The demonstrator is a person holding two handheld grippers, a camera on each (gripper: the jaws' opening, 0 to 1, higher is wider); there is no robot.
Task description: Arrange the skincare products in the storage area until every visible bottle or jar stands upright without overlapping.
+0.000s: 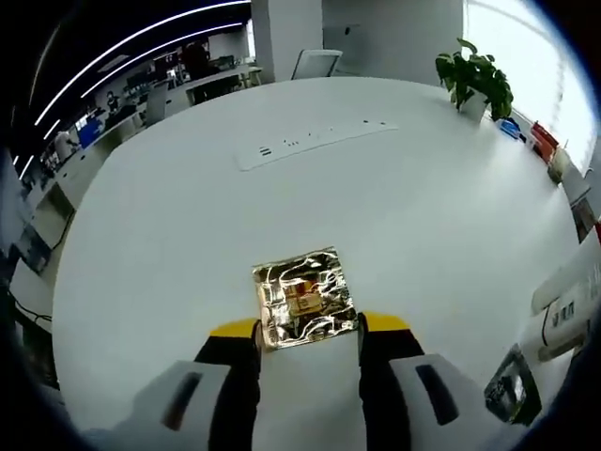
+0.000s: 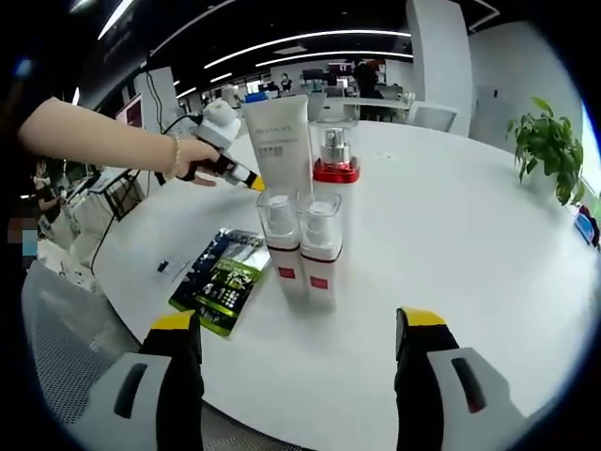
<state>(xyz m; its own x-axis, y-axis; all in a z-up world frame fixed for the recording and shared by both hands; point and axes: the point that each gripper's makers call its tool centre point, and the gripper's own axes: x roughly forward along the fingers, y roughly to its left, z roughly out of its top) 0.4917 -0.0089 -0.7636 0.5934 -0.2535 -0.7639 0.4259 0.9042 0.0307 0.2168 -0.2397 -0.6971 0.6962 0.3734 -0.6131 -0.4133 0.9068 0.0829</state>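
1. Open-plan office: long rows of desks point(image 1: 202, 80) with chairs and monitors at the far end
2. Linear ceiling lights point(image 2: 310, 38) run across a dark ceiling
3. Large round white table point(image 1: 423, 216) with a built-in power strip point(image 1: 315, 141), meeting-room style
4. Potted plant point(image 1: 474, 80) at the table edge beside a bright window point(image 1: 526, 56)
5. White columns point(image 2: 437, 61) break up the floor

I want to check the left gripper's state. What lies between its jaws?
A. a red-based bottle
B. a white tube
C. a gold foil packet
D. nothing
C: in the left gripper view the gold foil packet lies on the white table between the open jaws.
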